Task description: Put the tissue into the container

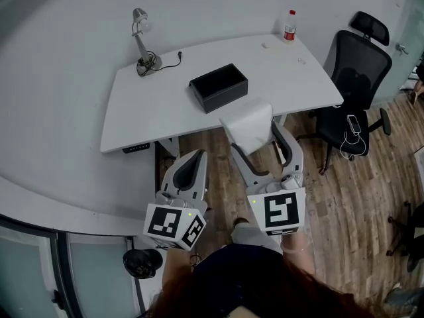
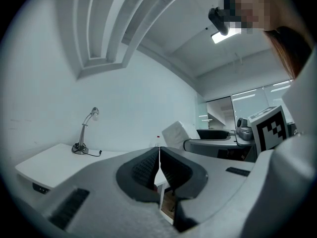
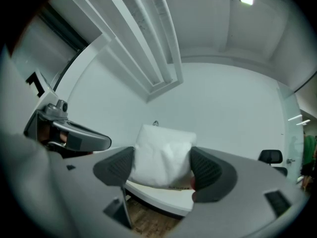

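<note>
My right gripper (image 1: 252, 131) is shut on a white tissue pack (image 1: 248, 124) and holds it in the air just over the front edge of the white table (image 1: 152, 108). The black open container (image 1: 218, 87) stands on the table a little beyond and left of the pack. In the right gripper view the tissue pack (image 3: 162, 153) fills the gap of the right gripper (image 3: 162, 166), whose pads touch both its sides. My left gripper (image 1: 191, 159) hangs lower, in front of the table, with its jaws together and nothing in them; the left gripper (image 2: 159, 158) shows the same in its own view.
A desk lamp (image 1: 142, 42) with a cable stands at the table's back left and a small bottle (image 1: 289, 25) at its back right. A black office chair (image 1: 354, 78) stands right of the table on the wooden floor. A curved white wall lies to the left.
</note>
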Available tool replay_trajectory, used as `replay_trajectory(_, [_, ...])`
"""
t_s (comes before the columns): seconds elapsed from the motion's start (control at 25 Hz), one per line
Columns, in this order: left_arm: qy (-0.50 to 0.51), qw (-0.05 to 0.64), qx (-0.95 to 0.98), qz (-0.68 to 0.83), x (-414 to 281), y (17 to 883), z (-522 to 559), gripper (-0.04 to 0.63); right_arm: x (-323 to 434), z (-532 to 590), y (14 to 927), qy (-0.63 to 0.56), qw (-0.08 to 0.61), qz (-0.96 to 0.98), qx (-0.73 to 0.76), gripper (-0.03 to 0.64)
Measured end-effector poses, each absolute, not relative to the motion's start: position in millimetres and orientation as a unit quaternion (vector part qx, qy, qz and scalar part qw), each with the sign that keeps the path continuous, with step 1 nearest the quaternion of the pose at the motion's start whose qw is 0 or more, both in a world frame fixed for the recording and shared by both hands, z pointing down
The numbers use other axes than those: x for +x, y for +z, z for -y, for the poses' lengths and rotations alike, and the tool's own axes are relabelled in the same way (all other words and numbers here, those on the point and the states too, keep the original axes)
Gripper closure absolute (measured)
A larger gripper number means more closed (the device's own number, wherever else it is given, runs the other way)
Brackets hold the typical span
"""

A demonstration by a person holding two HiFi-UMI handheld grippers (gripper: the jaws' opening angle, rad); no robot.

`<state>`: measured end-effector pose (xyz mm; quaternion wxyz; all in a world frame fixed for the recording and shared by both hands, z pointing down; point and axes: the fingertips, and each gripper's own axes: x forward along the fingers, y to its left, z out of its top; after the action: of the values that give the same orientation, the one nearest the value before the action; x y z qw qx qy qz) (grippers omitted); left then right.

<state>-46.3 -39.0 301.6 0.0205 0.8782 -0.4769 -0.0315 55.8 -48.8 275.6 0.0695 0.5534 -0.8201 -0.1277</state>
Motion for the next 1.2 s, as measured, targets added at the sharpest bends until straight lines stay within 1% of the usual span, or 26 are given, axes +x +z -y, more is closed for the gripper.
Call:
replay_trajectory(0.56, [-0.029, 0.013, 0.865, 0.500, -33.1, 296.5, 91.7, 0.565, 62.1, 108.5, 273.0, -0.128, 0.062, 0.841, 0.522, 0.244])
replay_trajectory(1.2, [-0.032, 0.029, 0.857, 0.514, -49.2, 306.1, 133.9, 0.565, 43.5, 157.2, 279.4, -0.141, 0.079, 0.847, 0.506, 0.255])
